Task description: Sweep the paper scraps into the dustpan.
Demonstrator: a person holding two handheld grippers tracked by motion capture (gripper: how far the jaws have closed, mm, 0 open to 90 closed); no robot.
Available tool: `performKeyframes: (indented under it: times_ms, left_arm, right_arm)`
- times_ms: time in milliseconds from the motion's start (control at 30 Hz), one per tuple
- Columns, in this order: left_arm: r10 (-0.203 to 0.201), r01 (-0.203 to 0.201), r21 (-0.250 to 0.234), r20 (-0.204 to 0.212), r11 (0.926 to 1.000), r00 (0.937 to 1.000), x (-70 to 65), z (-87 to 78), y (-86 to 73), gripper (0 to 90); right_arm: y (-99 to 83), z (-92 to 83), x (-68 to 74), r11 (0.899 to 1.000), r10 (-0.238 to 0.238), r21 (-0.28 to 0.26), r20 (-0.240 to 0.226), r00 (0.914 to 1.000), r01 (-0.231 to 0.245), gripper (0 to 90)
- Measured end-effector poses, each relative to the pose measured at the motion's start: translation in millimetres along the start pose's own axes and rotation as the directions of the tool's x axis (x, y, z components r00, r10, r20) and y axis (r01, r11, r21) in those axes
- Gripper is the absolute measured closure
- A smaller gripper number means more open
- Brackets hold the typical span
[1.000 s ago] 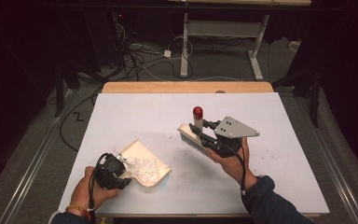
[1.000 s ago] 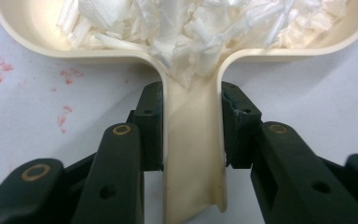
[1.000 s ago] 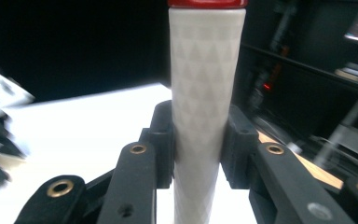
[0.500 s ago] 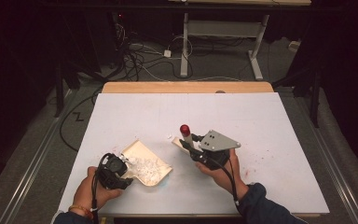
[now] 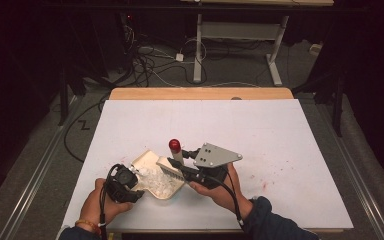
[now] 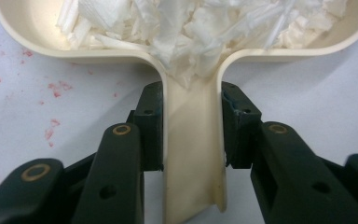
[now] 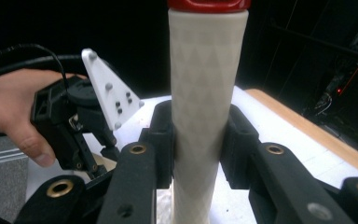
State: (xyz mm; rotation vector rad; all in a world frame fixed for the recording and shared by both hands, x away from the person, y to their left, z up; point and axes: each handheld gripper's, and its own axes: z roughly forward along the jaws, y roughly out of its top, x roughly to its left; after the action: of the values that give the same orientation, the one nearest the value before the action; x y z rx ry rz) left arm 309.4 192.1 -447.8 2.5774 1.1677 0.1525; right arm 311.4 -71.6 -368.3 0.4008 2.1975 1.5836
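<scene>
A cream dustpan holding white paper shreds lies at the front left of the white table. My left gripper is shut on its handle, with a pad pressed to each side; the shreds pile up just beyond the jaws. My right gripper is shut on the cream handle of a red-capped brush. The brush head rests at the pan's right edge. The right gripper view also takes in the left gripper and the hand holding it.
Red specks dot the white tabletop to the right of my right hand. A wooden strip runs along the table's far edge. Beyond it are floor cables and a desk frame.
My right gripper has carried the brush leftward and toward me across the table, bringing its head up to the dustpan. The left gripper and the pan have stayed put.
</scene>
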Motion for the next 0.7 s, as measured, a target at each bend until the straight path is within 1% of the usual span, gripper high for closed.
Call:
performKeyframes:
  times_ms: [133,300,433,467,567,633,700]
  left_arm:
    - [0.001,-0.001,0.0,-0.002,1.0,1.0,-0.5,0.2,-0.6,63.3]
    - [0.004,-0.004,0.008,-0.003,1.0,1.0,-0.5,1.3,-0.6,63.2]
    - [0.006,-0.006,0.017,-0.007,0.9998,1.0,-1.4,2.2,0.4,63.2]
    - [0.007,-0.007,0.018,-0.008,0.9998,0.9999,-1.7,2.6,0.6,63.2]
    - [0.005,-0.005,0.015,-0.004,0.9999,1.0,-1.2,2.4,0.7,63.2]
    - [0.005,-0.005,0.011,-0.002,0.9999,1.0,-0.7,2.4,1.2,63.2]
    - [0.007,-0.007,0.009,-0.002,0.9999,1.0,-0.2,2.6,1.6,63.2]
  right_arm:
    - [2.5,-7.8,-6.9,1.0,0.011,-0.011,0.006,0.9999,-0.011,70.3]
    - [3.8,-18.6,-21.4,1.0,0.02,-0.025,0.047,0.9987,-0.019,70.3]
    - [4.7,-19.6,-39.1,1.0,0.013,-0.012,0.093,0.9956,-0.012,70.3]
    - [5.1,-18.7,-43.5,1.0,0.009,-0.008,0.106,0.9943,-0.008,70.3]
    - [4.9,-9.9,-62.9,1.0,-0.021,0.018,0.169,0.9853,0.018,70.2]
    - [3.0,-1.4,-73.4,0.999,-0.021,0.03,0.187,0.982,0.016,70.3]
    - [-1.5,10.4,-84.3,0.999,-0.032,0.037,0.206,0.9779,0.025,70.3]
